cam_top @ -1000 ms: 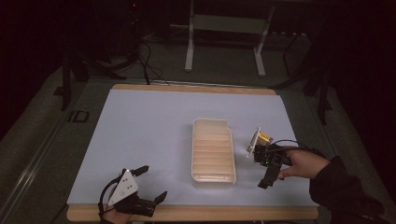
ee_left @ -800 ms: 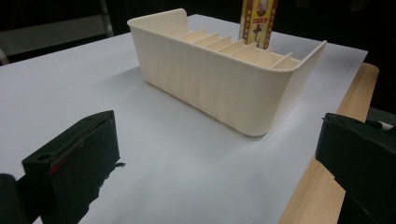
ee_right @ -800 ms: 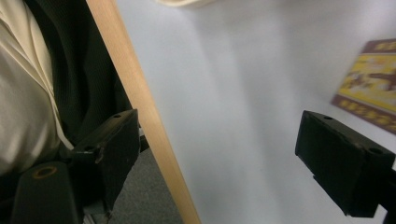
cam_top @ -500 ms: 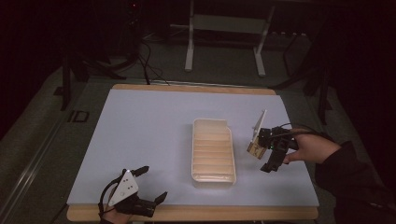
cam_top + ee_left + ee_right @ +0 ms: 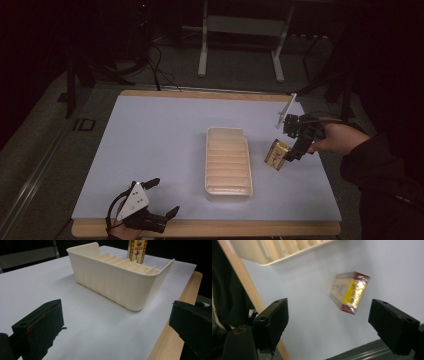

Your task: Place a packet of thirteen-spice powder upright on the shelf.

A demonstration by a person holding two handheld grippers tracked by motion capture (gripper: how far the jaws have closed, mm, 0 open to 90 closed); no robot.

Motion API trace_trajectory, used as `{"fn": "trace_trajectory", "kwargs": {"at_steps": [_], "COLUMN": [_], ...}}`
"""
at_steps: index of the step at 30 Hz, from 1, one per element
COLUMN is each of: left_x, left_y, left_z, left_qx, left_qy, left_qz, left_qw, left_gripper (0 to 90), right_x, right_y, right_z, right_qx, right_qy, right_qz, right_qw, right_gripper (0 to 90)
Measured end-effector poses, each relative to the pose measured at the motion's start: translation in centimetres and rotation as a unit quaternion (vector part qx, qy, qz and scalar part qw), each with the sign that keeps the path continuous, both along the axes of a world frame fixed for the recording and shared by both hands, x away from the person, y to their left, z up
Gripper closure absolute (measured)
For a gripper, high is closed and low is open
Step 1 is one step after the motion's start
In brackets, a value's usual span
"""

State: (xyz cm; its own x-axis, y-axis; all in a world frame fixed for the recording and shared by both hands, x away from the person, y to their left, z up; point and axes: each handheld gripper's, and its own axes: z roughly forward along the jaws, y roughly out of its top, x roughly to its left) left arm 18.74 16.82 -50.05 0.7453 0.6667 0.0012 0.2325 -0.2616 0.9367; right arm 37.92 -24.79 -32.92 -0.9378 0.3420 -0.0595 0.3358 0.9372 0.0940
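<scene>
Since a moment ago the right gripper (image 5: 292, 152) has been lifting up and back toward the table's right edge, while the small yellow-and-red box (image 5: 276, 154) is sitting about where it was. We are seeing that gripper's jaws standing wide, with the box framed between them farther off and neither pad touching it.

Starting at the near edge, we are keeping the left gripper (image 5: 165, 195) low by the table's (image 5: 150, 140) near-left corner. Its jaws are spread wide with nothing in them and are pointing across at the tray's near end.

The cream tray (image 5: 208, 160) is lying in the middle of the table. Its long axis is running near to far and its slots are crossing it side to side.

Just beyond its right wall the box is standing on end, apart from the tray, and we are reading it as resting on the table. From above it is looking slightly tilted, so we cannot be sure it is sitting square.

The box is lying below and to the tray side of the right gripper, which is far the nearer tool. We are judging that the coming move turns on that short gap: taking the box again would mean coming down over its narrow faces.

There is open table right of the box and beyond the tray's far end, and the right edge is lying close behind the hand.
</scene>
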Motion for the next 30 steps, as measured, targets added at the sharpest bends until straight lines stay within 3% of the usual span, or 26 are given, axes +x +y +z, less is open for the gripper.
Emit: {"fn": "trace_trajectory", "kwargs": {"at_steps": [4,10,18,20,30], "left_x": [0.0,0.1,0.1,0.1,0.0], "left_y": [0.0,0.0,-0.1,-0.1,-0.1], "left_z": [0.0,-0.1,-0.1,-0.1,-0.1], "left_qx": [0.002,0.001,0.004,0.004,0.008], "left_qy": [0.000,0.002,0.002,0.002,0.002], "left_qz": [-0.001,-0.002,-0.004,-0.004,-0.006], "left_qw": [1.0000,1.0000,1.0000,1.0000,1.0000], "left_gripper": [0.0,0.0,0.0,0.0,0.0], "right_x": [1.5,3.1,4.9,5.3,6.0], "right_y": [-0.6,-1.2,-1.7,-1.7,-1.4], "right_z": [-0.2,-1.6,-3.8,-4.4,-6.9], "right_qx": [0.009,0.005,0.025,0.029,0.026], "right_qy": [0.006,0.001,0.025,0.032,0.060], "right_qz": [-0.029,-0.040,-0.068,-0.084,-0.117], "right_qw": [0.9995,0.9992,0.9971,0.9956,0.9910], "right_gripper": [16.9,17.4,25.5,32.4,43.4]}}
